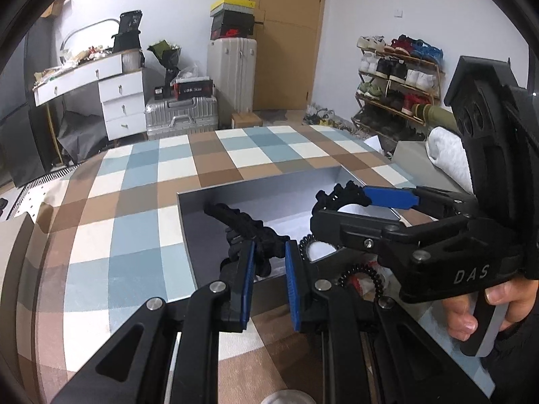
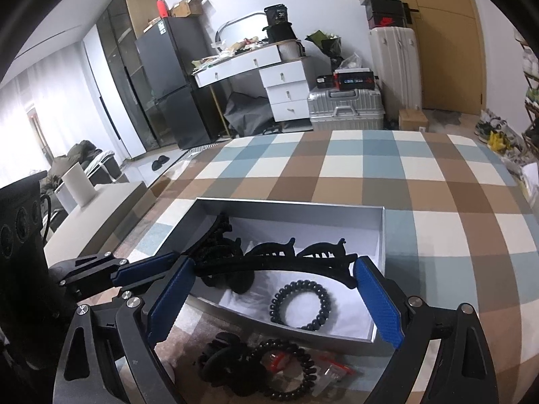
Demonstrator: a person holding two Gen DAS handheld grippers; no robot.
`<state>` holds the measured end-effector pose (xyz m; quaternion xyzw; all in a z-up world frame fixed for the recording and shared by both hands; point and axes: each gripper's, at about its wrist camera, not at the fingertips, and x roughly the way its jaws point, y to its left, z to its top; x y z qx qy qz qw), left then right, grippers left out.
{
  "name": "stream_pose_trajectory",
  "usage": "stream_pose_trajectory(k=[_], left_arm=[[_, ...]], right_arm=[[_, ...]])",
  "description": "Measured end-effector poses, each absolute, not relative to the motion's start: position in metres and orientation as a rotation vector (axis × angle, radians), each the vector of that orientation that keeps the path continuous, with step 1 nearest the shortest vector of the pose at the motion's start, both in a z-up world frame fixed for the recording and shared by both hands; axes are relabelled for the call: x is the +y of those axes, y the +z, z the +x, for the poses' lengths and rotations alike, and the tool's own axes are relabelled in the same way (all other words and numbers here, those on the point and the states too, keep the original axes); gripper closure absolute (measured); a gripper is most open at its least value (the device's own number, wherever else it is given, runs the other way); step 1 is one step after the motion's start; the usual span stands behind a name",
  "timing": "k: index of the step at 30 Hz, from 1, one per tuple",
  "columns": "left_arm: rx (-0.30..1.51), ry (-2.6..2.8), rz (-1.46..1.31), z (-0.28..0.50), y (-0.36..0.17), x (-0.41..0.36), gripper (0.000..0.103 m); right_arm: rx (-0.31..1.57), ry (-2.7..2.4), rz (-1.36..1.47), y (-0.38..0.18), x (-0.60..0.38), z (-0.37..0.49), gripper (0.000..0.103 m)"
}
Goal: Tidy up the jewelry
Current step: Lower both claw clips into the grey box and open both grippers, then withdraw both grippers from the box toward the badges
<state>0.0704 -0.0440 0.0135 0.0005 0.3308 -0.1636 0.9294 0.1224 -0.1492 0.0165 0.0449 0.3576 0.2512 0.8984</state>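
A grey tray (image 2: 379,235) lies at lower centre of the right wrist view on the checked desk (image 2: 438,181). Inside it are one coiled hair tie (image 2: 299,304) and a cluster of black hair clips (image 2: 235,256) (their count is hard to tell). The right gripper (image 2: 274,294) has its jaws wide, spanning a long black clip (image 2: 286,264). The left gripper (image 1: 268,281), jaws narrow, appears to pinch one clip (image 1: 256,235). In front of the tray lie a second coiled tie (image 2: 289,370) and another clip (image 2: 219,360).
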Motion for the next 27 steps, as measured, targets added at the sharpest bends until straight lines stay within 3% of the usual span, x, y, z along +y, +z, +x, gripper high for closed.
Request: stream_pose_trajectory(k=[17,19,21,23,27], left_arm=[[0.7,-0.339,-0.031,0.069,0.015,-0.044,0.087],[0.713,-0.346,-0.045,0.067,0.016,-0.042,0.076],[0.717,-0.334,-0.047,0.062,0.019,-0.039,0.042],[0.692,-0.317,-0.035,0.052,0.024,-0.037,0.028],[0.649,-0.285,-0.004,0.033,0.031,-0.034,0.018]], right_arm=[[0.756,0.524,0.051,0.016,-0.147,0.126,0.007],[0.769,0.53,0.064,0.017,-0.148,0.124,0.006],[0.763,0.518,0.067,0.02,-0.151,0.117,0.002],[0.739,0.508,0.056,0.025,-0.154,0.107,0.0],[0.731,0.478,0.031,0.03,-0.162,0.09,0.0]])
